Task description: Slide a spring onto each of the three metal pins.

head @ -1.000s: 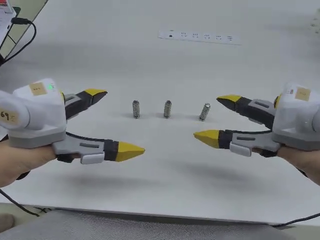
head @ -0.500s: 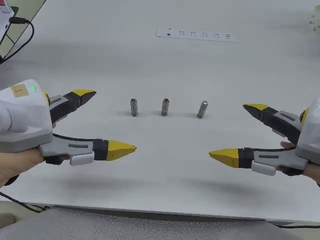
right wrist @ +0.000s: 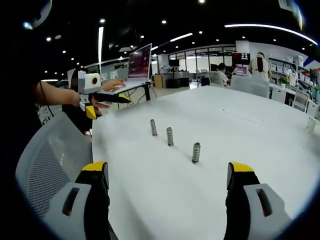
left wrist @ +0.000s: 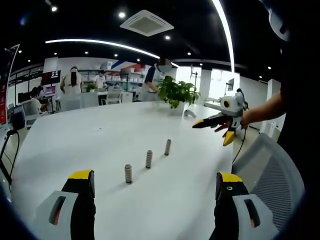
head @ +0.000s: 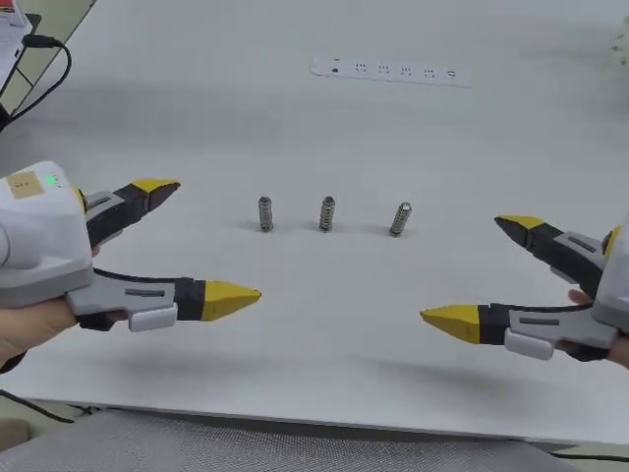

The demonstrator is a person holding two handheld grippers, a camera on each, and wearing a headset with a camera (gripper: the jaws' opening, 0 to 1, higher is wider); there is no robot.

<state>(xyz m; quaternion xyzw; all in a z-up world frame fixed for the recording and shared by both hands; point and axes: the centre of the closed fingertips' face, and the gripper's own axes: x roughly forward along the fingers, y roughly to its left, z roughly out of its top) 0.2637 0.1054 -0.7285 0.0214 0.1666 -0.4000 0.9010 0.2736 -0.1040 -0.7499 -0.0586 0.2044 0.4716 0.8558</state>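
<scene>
Three metal pins stand in a row on the white table, each with a spring around it: the left pin (head: 265,213), the middle pin (head: 327,213) and the right pin (head: 400,219), which leans a little. They also show in the left gripper view, nearest pin (left wrist: 128,173), and in the right gripper view, nearest pin (right wrist: 196,152). My left gripper (head: 204,241) is open, left of the row and nearer me. My right gripper (head: 482,272) is open on the right, empty too. The left gripper (right wrist: 102,100) faces the right gripper (left wrist: 216,128) across the table.
A white power strip (head: 390,72) lies at the far side of the table. A black cable (head: 44,69) runs along the far left edge. A grey mesh chair back (head: 295,447) sits below the table's near edge. A potted plant (left wrist: 176,93) stands at the table's far end.
My right gripper has drawn back to the right and toward me, away from the right pin. My left gripper has shifted slightly left. The pins and springs stay as they were.
</scene>
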